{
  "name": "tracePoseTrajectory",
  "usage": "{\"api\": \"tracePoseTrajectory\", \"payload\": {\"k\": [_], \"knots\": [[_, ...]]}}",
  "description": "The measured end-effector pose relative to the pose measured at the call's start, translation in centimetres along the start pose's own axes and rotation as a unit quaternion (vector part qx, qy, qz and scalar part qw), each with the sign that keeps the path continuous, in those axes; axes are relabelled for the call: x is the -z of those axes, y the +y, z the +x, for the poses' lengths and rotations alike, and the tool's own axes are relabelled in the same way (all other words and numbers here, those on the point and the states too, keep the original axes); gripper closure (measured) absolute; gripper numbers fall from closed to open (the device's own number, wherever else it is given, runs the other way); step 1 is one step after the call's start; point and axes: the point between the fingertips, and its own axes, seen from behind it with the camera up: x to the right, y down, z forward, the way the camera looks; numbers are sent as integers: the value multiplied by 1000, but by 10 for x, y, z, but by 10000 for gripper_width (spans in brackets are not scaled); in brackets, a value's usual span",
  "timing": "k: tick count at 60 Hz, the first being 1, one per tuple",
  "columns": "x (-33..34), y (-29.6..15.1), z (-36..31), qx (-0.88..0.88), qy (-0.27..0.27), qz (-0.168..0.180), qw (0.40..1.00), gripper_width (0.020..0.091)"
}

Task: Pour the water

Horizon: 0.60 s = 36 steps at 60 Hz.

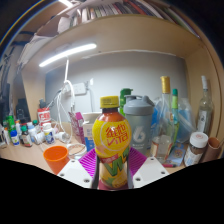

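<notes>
Far left, small bottles [20, 132] crowd the tabletop [30, 158]. Next, an orange cup [57, 158] sits just left of the fingers. Dead centre, the hand-held gripper [112, 172] is clamped on a yellow-capped drink bottle [111, 140], both pads [89, 162] pressing its sides. Behind it stands a grey jug [138, 125], then more bottles [172, 118] to the right.

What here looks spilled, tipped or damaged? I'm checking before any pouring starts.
Nothing stands out. The juice bottle stands upright, yellow cap on, between the tool fingers. The orange cup beside it is upright, and the cluttered table shows no visible spill.
</notes>
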Motion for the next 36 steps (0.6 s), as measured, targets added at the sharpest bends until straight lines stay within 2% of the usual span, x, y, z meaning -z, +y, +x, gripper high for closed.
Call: {"api": "tracePoseTrajectory", "payload": {"k": [12,15,21,24,27,36], "knots": [[5,3,2,-10,-3,10,1000,665],[5,3,3,-6,-2,13,1000,637],[5,10,6,3,9,-8,1000,535],[7,19,9,7,17,-31,999,407],[13,20,11,7,20,-33,999,265],[55,13,13,6,28,-27,999,256]]}}
